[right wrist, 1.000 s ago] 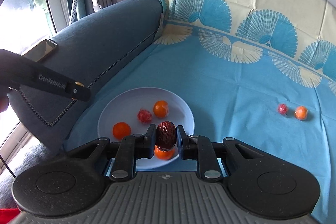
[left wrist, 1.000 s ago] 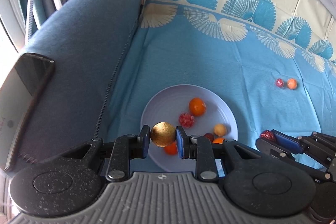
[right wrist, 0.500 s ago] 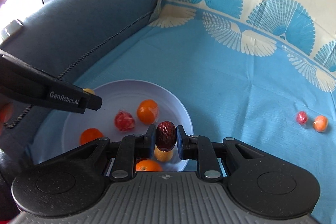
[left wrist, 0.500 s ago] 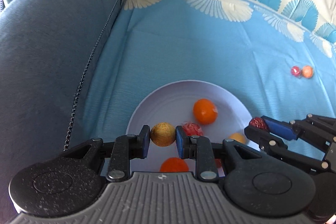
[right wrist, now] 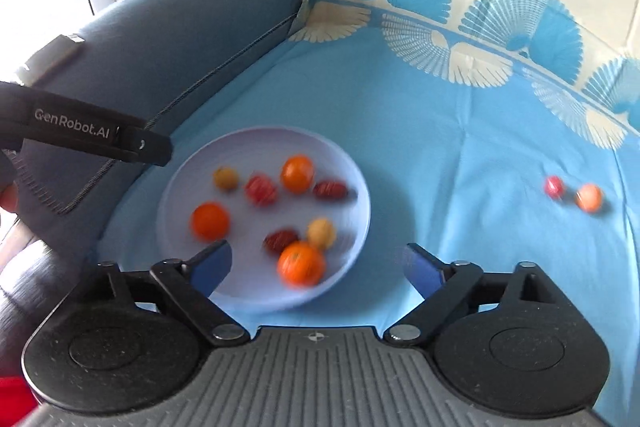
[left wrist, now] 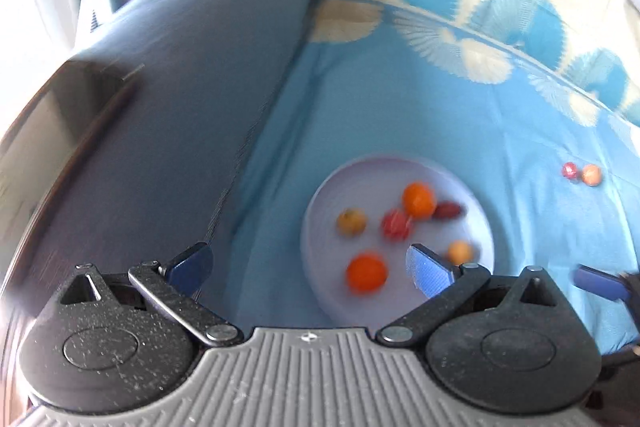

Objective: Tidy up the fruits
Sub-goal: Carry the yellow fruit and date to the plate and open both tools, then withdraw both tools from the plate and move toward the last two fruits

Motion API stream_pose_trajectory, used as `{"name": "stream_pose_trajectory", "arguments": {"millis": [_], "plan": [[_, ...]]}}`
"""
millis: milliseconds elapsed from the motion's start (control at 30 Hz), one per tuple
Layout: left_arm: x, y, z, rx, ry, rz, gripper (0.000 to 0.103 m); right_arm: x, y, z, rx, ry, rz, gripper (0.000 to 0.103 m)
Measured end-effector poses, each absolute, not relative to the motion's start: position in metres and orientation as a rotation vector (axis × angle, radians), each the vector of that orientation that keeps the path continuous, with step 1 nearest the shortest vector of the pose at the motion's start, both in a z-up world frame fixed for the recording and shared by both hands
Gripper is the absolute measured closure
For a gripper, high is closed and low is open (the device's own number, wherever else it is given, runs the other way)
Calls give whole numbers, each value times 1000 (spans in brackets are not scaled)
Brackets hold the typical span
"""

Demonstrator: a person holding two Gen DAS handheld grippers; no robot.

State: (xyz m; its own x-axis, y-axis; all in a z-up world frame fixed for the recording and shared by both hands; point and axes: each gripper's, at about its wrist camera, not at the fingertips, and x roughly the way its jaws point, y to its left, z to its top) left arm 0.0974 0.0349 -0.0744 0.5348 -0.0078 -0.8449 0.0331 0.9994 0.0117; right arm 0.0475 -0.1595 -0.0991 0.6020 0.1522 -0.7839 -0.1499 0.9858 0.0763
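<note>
A pale plate (left wrist: 360, 175) (right wrist: 256, 135) lies on the blue cloth and holds several small fruits. Among them are a golden fruit (left wrist: 351, 221) (right wrist: 226, 178), oranges (left wrist: 366, 273) (right wrist: 210, 221) and a dark red date (left wrist: 448, 210) (right wrist: 330, 190). My left gripper (left wrist: 308, 267) hovers over the plate's near left side, its jaws opening wide and empty. Above the plate's near right edge, my right gripper (right wrist: 318, 263) is also opening with nothing held. A red fruit (right wrist: 554, 185) and an orange fruit (right wrist: 589, 197) lie on the cloth at the right.
A dark blue sofa armrest (right wrist: 168, 39) rises left of the plate, with a phone-like slab (left wrist: 60, 99) on top. The fan-patterned cloth (right wrist: 440, 115) covers the seat and runs up the back. In the right wrist view the left gripper's black body (right wrist: 100, 141) reaches in from the left.
Both grippers went from shut to wide open. The golden fruit left the left gripper and the dark red date left the right; both now lie on the plate. Both views drew back slightly.
</note>
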Motion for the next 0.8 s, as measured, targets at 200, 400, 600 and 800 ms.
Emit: {"name": "stream_pose_trajectory", "arguments": {"millis": [200, 400, 600, 800], "plan": [[49, 41, -47, 70, 990, -2, 0, -11, -151, -62, 8, 846, 119, 1], [10, 37, -21, 91, 916, -32, 0, -47, -148, -34, -14, 746, 90, 1], [-16, 27, -10, 122, 886, -64, 0, -74, -145, -20, -34, 704, 93, 1], [-31, 21, 0, 124, 867, -78, 0, -93, -145, -9, -37, 655, 78, 1]]}}
